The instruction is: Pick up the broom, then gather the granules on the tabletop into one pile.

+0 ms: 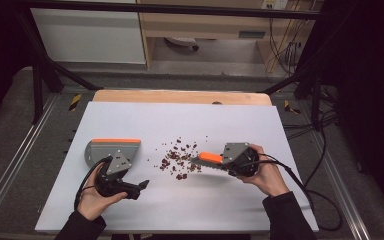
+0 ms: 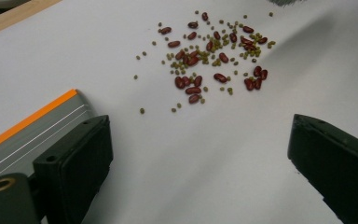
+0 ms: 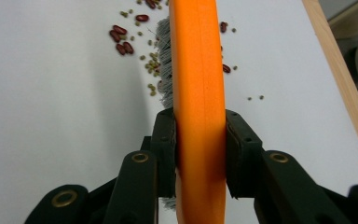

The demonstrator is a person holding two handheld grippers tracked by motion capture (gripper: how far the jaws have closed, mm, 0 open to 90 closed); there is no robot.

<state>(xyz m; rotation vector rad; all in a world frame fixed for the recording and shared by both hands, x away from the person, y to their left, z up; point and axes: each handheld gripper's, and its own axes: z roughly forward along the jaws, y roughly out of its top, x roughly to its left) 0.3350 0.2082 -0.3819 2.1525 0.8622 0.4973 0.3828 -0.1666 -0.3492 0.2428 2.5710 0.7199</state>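
High view: right gripper (image 1: 207, 161) clamped on an orange-handled brush (image 1: 210, 158), held low at the right edge of the scattered beans (image 1: 178, 159) mid-table. Left gripper (image 1: 141, 185) spread and holding nothing, pointed right along the white table (image 1: 180, 210), well apart from the beans. Grey dustpan (image 1: 111, 150) with an orange edge lying flat just beyond the left gripper, left of the beans. Nothing between dustpan and beans.

Left gripper view: jaws wide apart with bare tabletop between them. Beans (image 2: 209, 56) ahead and well clear, a loose patch of dark red kidney beans mixed with small green ones. Dustpan (image 2: 32, 135) with its orange strip just beside the left-hand jaw.

Right gripper view: pads (image 3: 165, 154) pressed on both sides of the brush (image 3: 198, 93), its orange back running straight up from the jaws, grey bristles showing along its left side. Beans (image 3: 121, 42) lying around the far end of the brush, some against the bristles. Wooden table edge (image 3: 340, 74) at right.
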